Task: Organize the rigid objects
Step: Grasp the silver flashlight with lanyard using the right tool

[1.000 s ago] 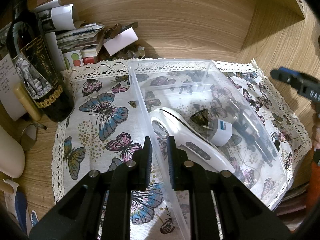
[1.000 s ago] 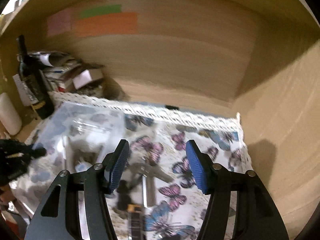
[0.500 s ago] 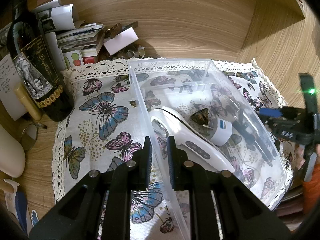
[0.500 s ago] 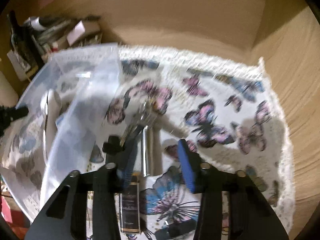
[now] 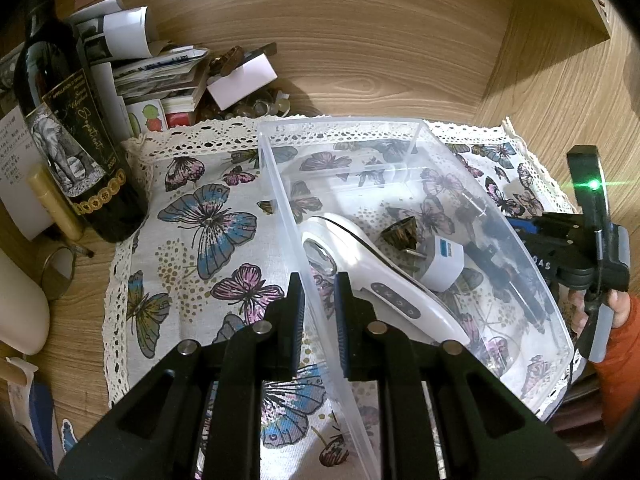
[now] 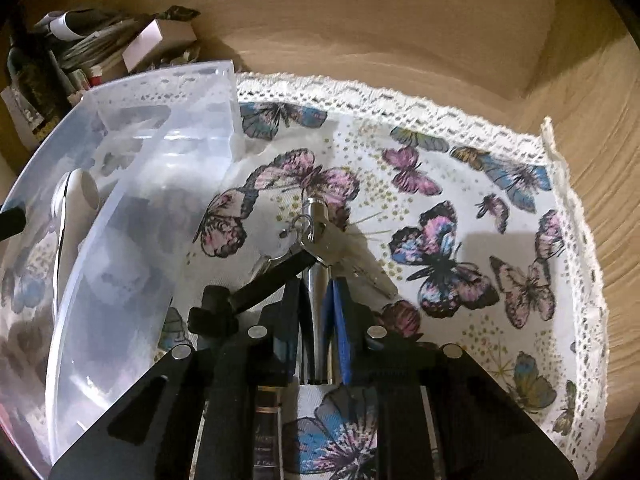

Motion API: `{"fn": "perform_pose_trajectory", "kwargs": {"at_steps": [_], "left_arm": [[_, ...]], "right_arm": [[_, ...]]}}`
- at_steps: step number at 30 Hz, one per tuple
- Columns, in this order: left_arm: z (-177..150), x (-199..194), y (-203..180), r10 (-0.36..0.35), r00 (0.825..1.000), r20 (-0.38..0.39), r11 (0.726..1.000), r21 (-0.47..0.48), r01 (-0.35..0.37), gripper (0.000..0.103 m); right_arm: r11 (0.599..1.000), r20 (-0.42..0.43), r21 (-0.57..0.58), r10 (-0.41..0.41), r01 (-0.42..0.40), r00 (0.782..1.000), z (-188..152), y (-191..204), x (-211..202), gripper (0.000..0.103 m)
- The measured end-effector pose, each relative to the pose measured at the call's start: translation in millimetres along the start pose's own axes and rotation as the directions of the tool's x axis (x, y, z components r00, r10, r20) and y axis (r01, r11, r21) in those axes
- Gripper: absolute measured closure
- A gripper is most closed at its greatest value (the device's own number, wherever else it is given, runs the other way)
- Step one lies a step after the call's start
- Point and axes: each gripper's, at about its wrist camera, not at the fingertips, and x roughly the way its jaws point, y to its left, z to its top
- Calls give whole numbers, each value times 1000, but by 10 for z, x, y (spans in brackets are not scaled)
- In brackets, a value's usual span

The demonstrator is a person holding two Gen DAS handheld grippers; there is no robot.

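Now the right tool (image 6: 316,328), its jaws just closing, grips a slim silver metal cylinder (image 6: 316,280) lying on the butterfly-print cloth (image 6: 460,208); the left tool (image 5: 318,312) pinches the clear plastic bin's wall (image 5: 288,208).

Warm, dim indoor light in both views, strongest from above and in front. Sharp in the left wrist view, with white glare on the clear plastic box (image 5: 420,128) and a flaring green lamp (image 5: 595,185) at the right edge. Softer and slightly smeared in the right wrist view: hazy wooden wall (image 6: 380,32), washed-out box wall. Shine on the metal cylinder (image 6: 318,280); dark shadows across the butterfly cloth (image 6: 460,168). Strong fisheye bending and black corners throughout.
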Motion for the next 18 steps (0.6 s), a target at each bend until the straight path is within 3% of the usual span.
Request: {"fn": "perform_pose_trajectory", "kwargs": {"at_steps": [18], "left_arm": [[-6,3,-15,-2,1000,1,1000,-7,2,88]], "right_arm": [[999,213,-30,17,-10,977,237,80,-804,89]]}}
